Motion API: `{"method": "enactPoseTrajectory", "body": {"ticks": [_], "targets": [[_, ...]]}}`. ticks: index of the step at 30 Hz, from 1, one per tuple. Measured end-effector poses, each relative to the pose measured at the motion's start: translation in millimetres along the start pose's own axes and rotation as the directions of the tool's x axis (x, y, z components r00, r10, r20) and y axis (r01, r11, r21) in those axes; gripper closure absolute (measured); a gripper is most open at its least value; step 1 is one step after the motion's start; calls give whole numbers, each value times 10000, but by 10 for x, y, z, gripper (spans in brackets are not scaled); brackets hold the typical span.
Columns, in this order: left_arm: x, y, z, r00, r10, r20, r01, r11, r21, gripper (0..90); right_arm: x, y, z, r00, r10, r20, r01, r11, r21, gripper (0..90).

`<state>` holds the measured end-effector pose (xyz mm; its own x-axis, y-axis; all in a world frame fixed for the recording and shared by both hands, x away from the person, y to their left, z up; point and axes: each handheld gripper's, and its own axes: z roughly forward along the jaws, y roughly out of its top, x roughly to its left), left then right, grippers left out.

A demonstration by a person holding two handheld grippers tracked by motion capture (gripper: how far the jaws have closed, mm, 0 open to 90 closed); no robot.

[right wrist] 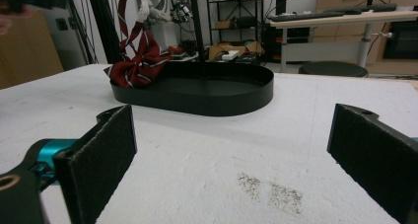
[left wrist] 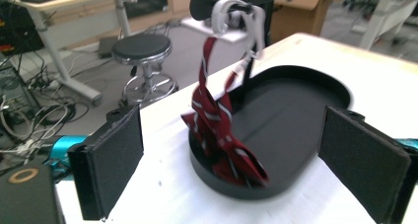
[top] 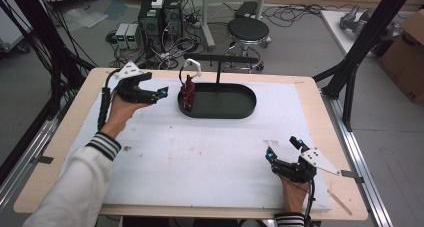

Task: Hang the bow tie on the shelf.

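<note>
A dark red striped tie (top: 188, 93) is seen hanging from a white hook (top: 194, 64) on the crossbar of a black stand (top: 218, 72), which rises from an oval black tray (top: 220, 101) on the white-covered table (top: 200, 157). The tie's lower end is bunched on the tray's floor at the tray's left end, as the high view shows it, while its upper part is stretched up to the hook. In the left hand-held gripper's view the tie (left wrist: 217, 130) is seen folded against the near rim of the tray (left wrist: 296, 120), beneath the hook (left wrist: 231, 14).

The left hand-held gripper (top: 150, 91) is held above the table just to the left of the tray, apart from the tie, with its jaws pointed toward the tray. Its jaws are spread wide, and nothing is held between them; the tie and the tray are seen through the gap, farther off. The pads (left wrist: 113, 165) are pressed on nothing.

The right hand-held gripper (top: 285, 152) is held low over the table, well apart from the tray, toward the near right corner of the white cover. Its jaws are also spread wide, with only bare table seen between the pads (right wrist: 98, 160). From there the tray (right wrist: 197, 93) is seen farther along the table, and the tie (right wrist: 138, 66) is heaped at the tray's left end. A dark smudge (right wrist: 268, 189) is marked on the cover between the right gripper's jaws.
</note>
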<state>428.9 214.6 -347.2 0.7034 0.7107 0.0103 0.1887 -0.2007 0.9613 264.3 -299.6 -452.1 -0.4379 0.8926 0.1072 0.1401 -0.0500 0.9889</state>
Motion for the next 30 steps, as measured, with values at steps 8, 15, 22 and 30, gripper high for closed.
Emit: {"method": "enactPoseTrajectory", "body": {"ticks": [8, 15, 22, 30], "targets": [[-218, -614, -819, 9994, 350, -81, -357, 9941, -1024, 106, 18, -3, -3, 9999, -159, 42, 159, 9999, -37, 36], [-470, -1047, -1095, 9989, 463, -10, -460, 9889, -1414, 106, 23, -3, -3, 9997, -226, 125, 227, 9997, -53, 36], [-527, -1366, -1193, 9999, -154, -65, 138, 9801, -1982, 106, 47, -6, -6, 9989, -455, 100, 456, 9990, -40, 36], [-578, -1455, -1263, 9988, -370, -310, 276, 9645, -2625, 106, 60, -11, -13, 9981, -603, 93, 605, 9981, -147, 36]]}}
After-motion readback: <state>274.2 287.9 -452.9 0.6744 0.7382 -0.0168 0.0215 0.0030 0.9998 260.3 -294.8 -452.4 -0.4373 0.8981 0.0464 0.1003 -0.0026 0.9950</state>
